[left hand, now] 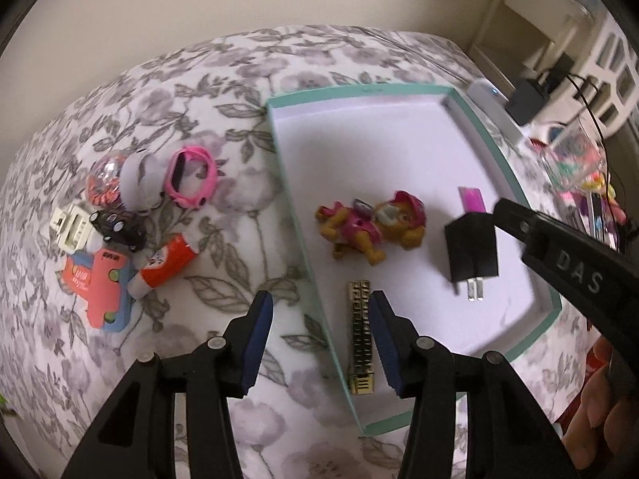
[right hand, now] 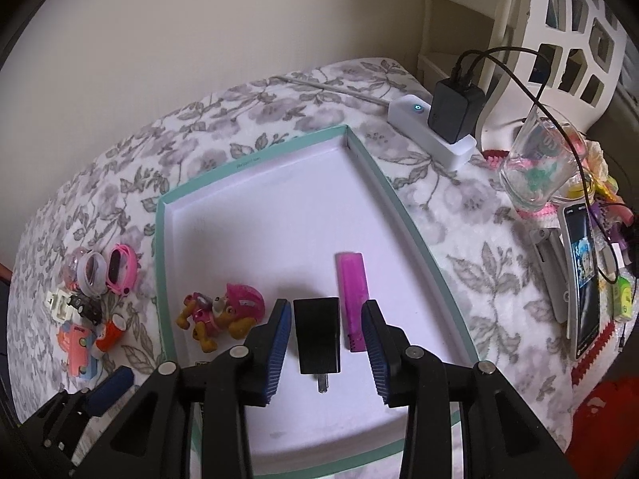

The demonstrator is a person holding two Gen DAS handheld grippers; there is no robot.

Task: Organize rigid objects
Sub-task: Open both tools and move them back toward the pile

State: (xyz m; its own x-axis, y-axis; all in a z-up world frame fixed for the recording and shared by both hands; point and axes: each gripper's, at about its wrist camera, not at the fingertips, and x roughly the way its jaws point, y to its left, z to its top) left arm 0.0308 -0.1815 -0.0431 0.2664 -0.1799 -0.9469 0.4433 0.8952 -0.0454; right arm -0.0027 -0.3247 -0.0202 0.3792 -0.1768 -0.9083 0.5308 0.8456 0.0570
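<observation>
A teal-rimmed white tray (left hand: 294, 207) lies on the flowered bedcover. In it are a toy dog (left hand: 371, 227), a black plug charger (left hand: 473, 247), a pink lighter (left hand: 473, 199) and a gold comb-like clip (left hand: 361, 335). My left gripper (left hand: 319, 303) hangs open over the tray's left rim, and the clip lies just inside its right finger, not gripped. My right gripper (right hand: 325, 307) is open above the charger (right hand: 317, 335), with gaps on both sides. The lighter (right hand: 351, 299) lies beside its right finger. The dog (right hand: 223, 315) is to its left.
Left of the tray is a pile: a pink watch (left hand: 191, 177), a clear ball (left hand: 108, 181), a white plug (left hand: 72, 227), a black toy car (left hand: 118, 227), an orange tube (left hand: 167, 265). On the right are a power strip (right hand: 431, 127), a glass (right hand: 535, 167) and a phone (right hand: 583, 275).
</observation>
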